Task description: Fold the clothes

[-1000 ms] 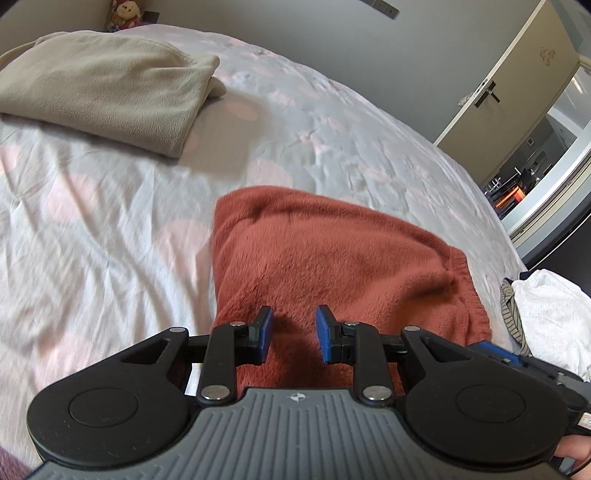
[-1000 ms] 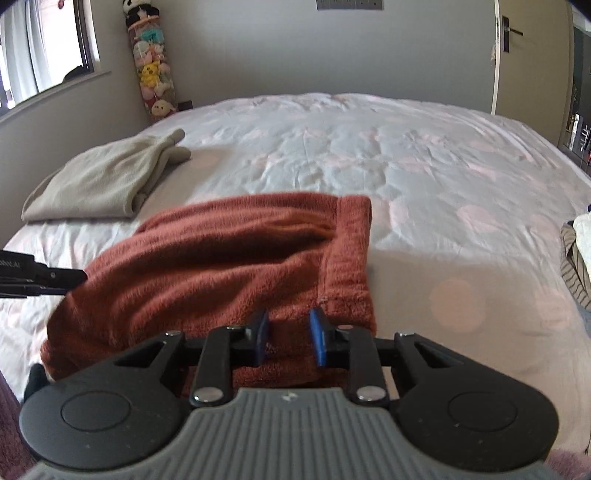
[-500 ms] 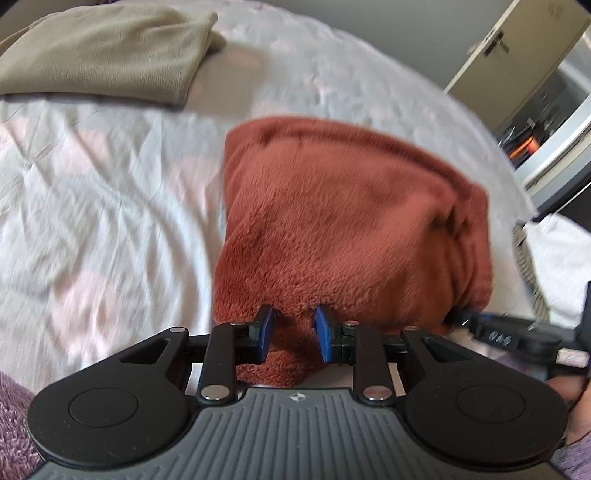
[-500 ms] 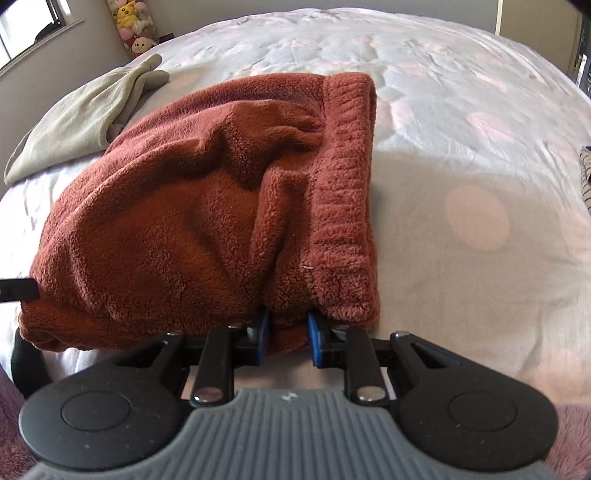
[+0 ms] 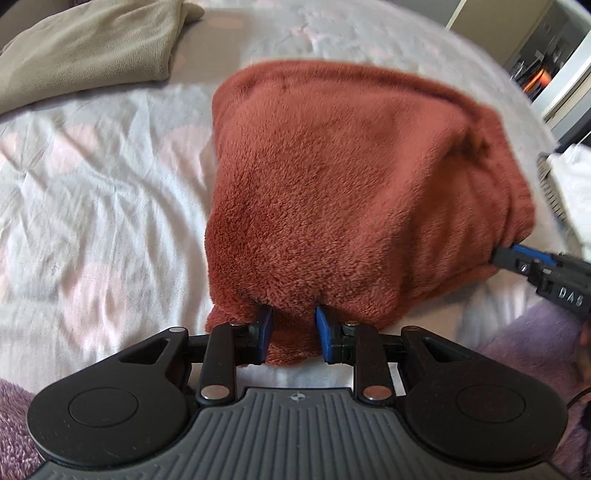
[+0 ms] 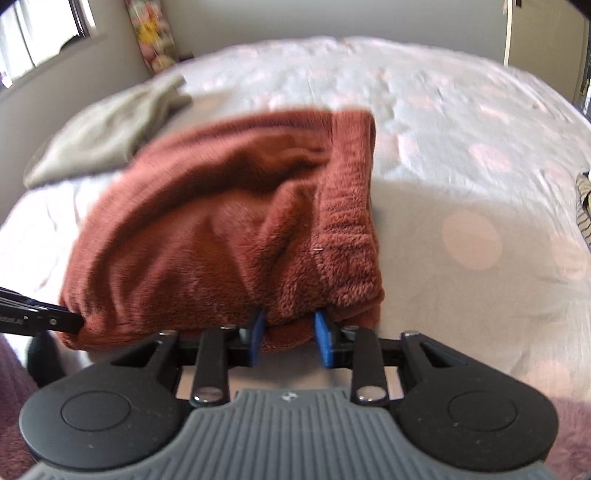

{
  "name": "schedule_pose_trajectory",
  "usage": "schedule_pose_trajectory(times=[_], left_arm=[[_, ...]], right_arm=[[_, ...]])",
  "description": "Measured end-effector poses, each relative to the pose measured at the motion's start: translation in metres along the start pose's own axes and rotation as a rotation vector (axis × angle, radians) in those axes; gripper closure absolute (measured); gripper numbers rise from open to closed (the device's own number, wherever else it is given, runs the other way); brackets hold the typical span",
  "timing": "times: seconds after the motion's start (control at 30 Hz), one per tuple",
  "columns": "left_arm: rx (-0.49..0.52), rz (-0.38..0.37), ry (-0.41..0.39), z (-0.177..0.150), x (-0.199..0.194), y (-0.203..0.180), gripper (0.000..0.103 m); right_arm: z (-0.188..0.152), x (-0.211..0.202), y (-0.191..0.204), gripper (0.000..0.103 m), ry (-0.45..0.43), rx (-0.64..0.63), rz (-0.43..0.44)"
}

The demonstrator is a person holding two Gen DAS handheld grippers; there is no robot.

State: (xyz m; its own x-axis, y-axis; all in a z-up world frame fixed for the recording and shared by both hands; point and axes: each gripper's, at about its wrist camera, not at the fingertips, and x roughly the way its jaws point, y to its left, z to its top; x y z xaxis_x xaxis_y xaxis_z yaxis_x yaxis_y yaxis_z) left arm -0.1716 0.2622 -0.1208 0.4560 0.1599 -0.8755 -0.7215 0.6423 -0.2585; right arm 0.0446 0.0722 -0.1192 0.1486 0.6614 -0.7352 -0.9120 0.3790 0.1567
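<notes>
Here, the work surface is a bed [image 5: 92,206] under a pale cover printed with faint pink discs, creased in places. At its far left lies a folded beige garment [image 5: 92,51], well apart from the work; behind it in the right wrist view are a window [image 6: 40,33] and a blurred column of soft toys [image 6: 149,33] against a grey wall. A cream door [image 6: 546,29] stands at the far right, and a striped and white pile of clothes [image 5: 569,184] rests at the bed's right edge. The rust fleece garment [image 5: 351,177] lies doubled over in the middle of the bed, its ribbed hem [image 6: 351,206] on the right side. The left gripper [image 5: 291,338] has its blue pads at the near left corner of the fleece, fabric bunched between them; its jaws have just been opening and stand partly apart. The right gripper [image 6: 288,339] sits at the near hem corner likewise, fleece between the pads, its jaws also just opening; whether either pad still presses the cloth cannot be told.
</notes>
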Motion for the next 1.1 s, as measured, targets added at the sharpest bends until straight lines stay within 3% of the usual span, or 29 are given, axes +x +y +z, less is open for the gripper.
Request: schedule_pose_trajectory(times=[0.17, 0.33, 0.43, 0.5, 0.6, 0.73, 0.97, 1.0, 1.03, 1.1], left_arm=[[-0.086, -0.180, -0.163, 0.002, -0.023, 0.014, 0.071], [-0.169, -0.172, -0.264, 0.018, -0.021, 0.020, 0.071], [-0.161, -0.155, -0.274, 0.029, -0.011, 0.017, 0.071], [-0.170, -0.132, -0.235, 0.031, 0.001, 0.018, 0.071], [-0.200, -0.110, -0.173, 0.031, 0.015, 0.024, 0.071], [-0.201, -0.108, -0.160, 0.028, 0.017, 0.027, 0.072], [-0.239, -0.139, -0.186, 0.023, 0.009, 0.036, 0.072], [-0.247, -0.153, -0.197, 0.023, 0.007, 0.037, 0.068], [-0.256, -0.173, -0.209, 0.024, 0.004, 0.038, 0.057], [-0.274, -0.214, -0.233, 0.026, -0.003, 0.041, 0.050]], right_arm=[[0.001, -0.022, 0.007, 0.067, -0.156, -0.019, 0.051], [0.023, -0.013, 0.028, 0.068, -0.207, -0.046, 0.073], [0.032, 0.007, 0.050, 0.068, -0.188, -0.114, 0.070], [0.030, 0.022, 0.058, 0.068, -0.131, -0.147, 0.041], [0.019, 0.043, 0.055, 0.069, -0.014, -0.143, 0.009], [0.017, 0.048, 0.053, 0.069, 0.041, -0.149, 0.001], [0.010, 0.028, 0.044, 0.068, 0.010, -0.119, 0.047], [0.010, 0.022, 0.038, 0.067, -0.009, -0.092, 0.075], [0.011, 0.016, 0.031, 0.066, -0.021, -0.057, 0.101], [0.013, 0.004, 0.017, 0.059, -0.045, 0.014, 0.154]])
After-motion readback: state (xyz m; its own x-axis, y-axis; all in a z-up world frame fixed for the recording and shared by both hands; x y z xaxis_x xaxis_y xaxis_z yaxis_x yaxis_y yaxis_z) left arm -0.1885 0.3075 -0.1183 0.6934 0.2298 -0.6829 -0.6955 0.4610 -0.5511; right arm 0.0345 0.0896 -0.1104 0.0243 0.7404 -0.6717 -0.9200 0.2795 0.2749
